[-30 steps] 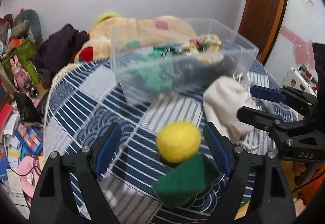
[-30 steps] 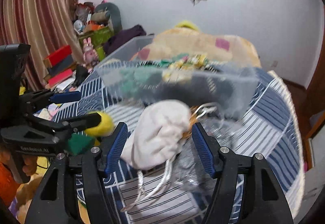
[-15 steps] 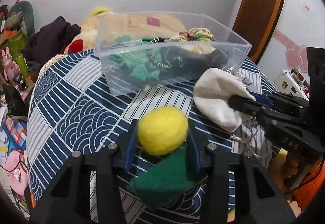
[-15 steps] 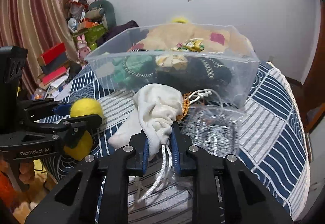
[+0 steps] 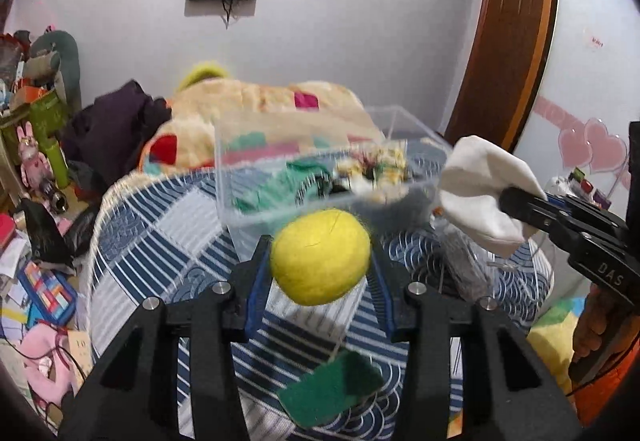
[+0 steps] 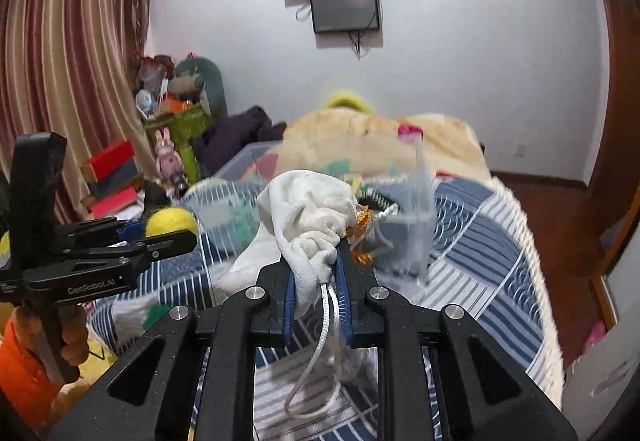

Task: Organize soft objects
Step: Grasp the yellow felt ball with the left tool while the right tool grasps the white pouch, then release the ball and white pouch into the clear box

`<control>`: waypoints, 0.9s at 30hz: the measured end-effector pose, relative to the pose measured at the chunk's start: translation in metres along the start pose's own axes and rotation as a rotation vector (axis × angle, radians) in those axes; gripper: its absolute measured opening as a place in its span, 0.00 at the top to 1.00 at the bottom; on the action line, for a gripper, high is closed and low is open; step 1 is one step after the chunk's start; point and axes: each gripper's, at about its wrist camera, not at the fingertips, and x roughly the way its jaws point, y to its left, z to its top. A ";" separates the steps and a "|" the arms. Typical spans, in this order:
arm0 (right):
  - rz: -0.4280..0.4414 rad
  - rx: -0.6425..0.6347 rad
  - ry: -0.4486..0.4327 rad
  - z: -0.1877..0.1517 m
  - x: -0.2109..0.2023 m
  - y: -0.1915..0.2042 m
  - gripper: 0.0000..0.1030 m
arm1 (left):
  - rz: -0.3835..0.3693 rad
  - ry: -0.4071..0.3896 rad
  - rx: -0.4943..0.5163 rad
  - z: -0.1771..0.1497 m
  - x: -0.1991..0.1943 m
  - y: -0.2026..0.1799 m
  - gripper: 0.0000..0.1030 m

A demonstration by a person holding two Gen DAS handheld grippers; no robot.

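My left gripper (image 5: pixel 320 261) is shut on a yellow felt ball (image 5: pixel 320 257) and holds it above the patterned cloth, just in front of the clear plastic bin (image 5: pixel 304 201). My right gripper (image 6: pixel 316 273) is shut on a white drawstring pouch (image 6: pixel 308 213), lifted off the table, its cord hanging down. The pouch also shows in the left wrist view (image 5: pixel 480 197), near the bin's right end. The ball shows in the right wrist view (image 6: pixel 172 223). The bin holds green cloth and other soft items.
A green felt piece (image 5: pixel 332 389) lies on the blue-and-white tablecloth (image 5: pixel 160 253) below the ball. A clear bag (image 5: pixel 464 265) lies by the bin. A bed with a beige blanket (image 6: pixel 380 145) is behind. Clutter covers the floor (image 5: pixel 36 281) to the left.
Both grippers have risen from the table with their loads: the ball left the green felt piece, and the pouch lifted up toward the bin's rim.
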 end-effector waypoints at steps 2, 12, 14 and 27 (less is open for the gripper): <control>-0.006 -0.005 -0.023 0.008 0.001 0.003 0.85 | 0.008 -0.032 -0.004 0.011 -0.005 0.002 0.57; -0.054 -0.014 -0.120 0.052 0.008 -0.006 0.85 | 0.044 -0.098 -0.005 0.052 0.002 0.010 0.57; -0.066 -0.017 -0.125 0.058 0.013 -0.007 0.85 | 0.051 -0.094 -0.006 0.059 0.011 0.012 0.57; -0.097 -0.033 0.013 0.061 0.078 -0.014 0.85 | 0.078 0.006 -0.024 0.073 0.079 0.022 0.57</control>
